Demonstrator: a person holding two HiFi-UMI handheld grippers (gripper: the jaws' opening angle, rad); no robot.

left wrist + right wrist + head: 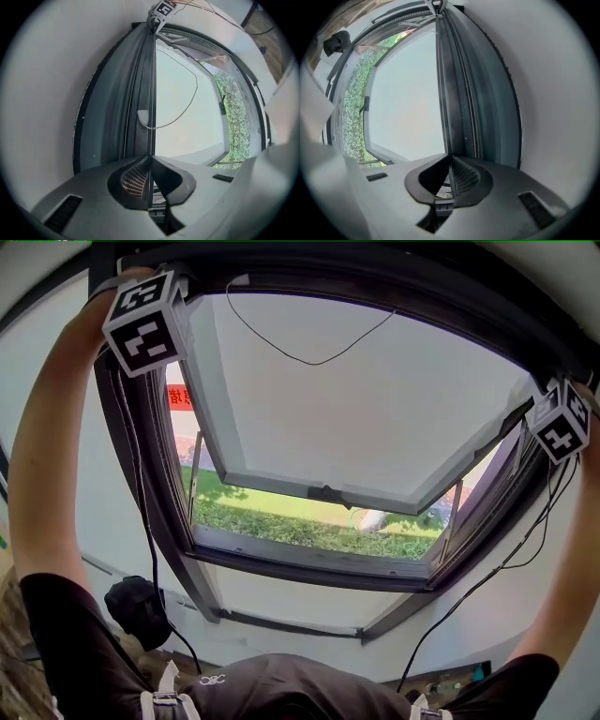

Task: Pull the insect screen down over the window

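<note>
The insect screen's thin dark pull bar runs along the top of the window frame. It passes straight between the ribbed pads of my left gripper, which is shut on its edge. In the right gripper view the same bar enters my right gripper, also shut on it. From the head view, the left gripper is raised at the frame's top left corner and the right gripper at its top right. A black pull cord hangs in a loop from the bar, fixed by a white tab.
The glass sash is tilted open outward, with grass below it outside. Black cables trail down from both grippers. A dark bag-like object lies low on the left. White wall surrounds the frame.
</note>
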